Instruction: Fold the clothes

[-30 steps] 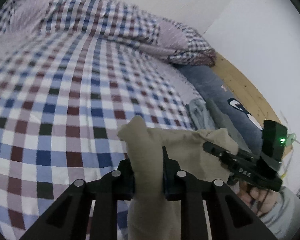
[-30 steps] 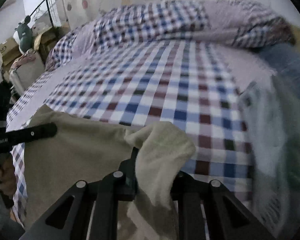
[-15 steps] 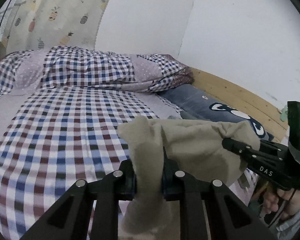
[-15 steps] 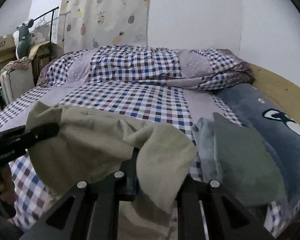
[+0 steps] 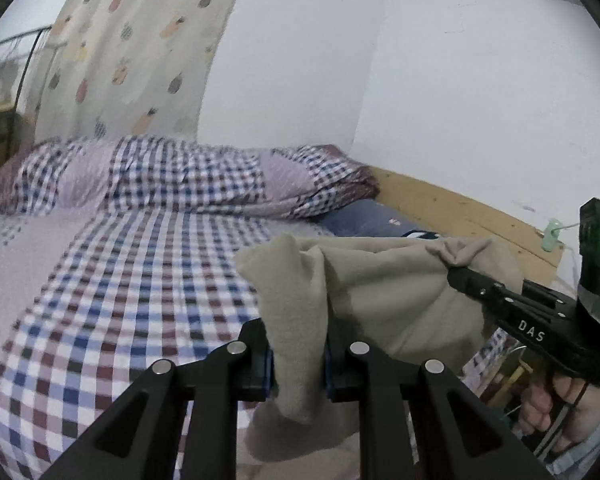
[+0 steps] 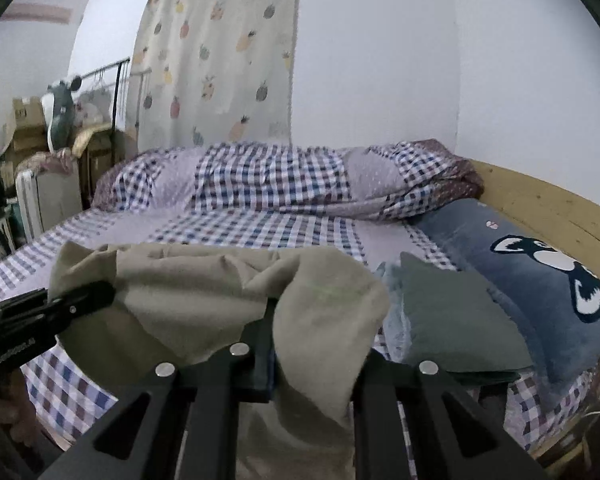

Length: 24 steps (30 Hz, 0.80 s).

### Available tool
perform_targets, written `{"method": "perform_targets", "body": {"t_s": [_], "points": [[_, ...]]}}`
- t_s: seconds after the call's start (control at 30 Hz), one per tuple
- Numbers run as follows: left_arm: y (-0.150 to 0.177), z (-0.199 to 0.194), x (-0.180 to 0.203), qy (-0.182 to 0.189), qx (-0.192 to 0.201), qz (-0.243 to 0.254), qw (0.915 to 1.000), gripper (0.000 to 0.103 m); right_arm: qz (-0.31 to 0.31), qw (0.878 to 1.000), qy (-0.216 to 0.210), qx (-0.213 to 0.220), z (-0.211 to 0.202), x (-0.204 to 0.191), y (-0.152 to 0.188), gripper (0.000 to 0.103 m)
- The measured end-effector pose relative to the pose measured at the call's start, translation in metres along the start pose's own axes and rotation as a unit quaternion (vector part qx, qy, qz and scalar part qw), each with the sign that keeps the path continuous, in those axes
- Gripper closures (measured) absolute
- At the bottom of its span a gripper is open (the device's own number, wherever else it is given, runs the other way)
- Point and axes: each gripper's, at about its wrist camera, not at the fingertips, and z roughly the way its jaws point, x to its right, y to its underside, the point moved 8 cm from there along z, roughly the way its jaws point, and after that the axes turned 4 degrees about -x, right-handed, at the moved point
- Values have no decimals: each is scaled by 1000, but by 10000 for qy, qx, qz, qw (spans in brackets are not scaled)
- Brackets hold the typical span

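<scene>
Above the bed (image 5: pixel 100 280), both tools pinch the beige garment's (image 5: pixel 380 280) edge.

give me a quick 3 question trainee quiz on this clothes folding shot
1. True or false: the left gripper and the right gripper are both shut on the beige garment.
2. Multiple choice: what lies on the checked bedsheet next to the dark blue pillow? A) a folded grey-green garment B) a red towel C) a laptop
3. Fill in: the beige garment is held ____ the bed, not laid flat on it.

Key:
1. True: each gripper pinches an end of the cloth.
2. A: the folded grey-green garment.
3. above
</scene>
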Motion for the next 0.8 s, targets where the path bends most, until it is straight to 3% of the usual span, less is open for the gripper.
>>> {"method": "perform_targets", "body": {"t_s": [0.17,0.43,0.67,0.8], "points": [[-37,-9,48,258,122,257,9993,86,217,9993,16,300,-42,35,-24,89],[-92,7,137,1045,197,456,9933,86,367,9958,294,784,-102,112,-69,90],[-144,43,218,1781,156,710,9813,86,552,9906,680,1054,-127,202,-111,90],[-171,73,259,2073,9,850,9746,86,620,9882,883,1090,-120,246,-128,90]]}}
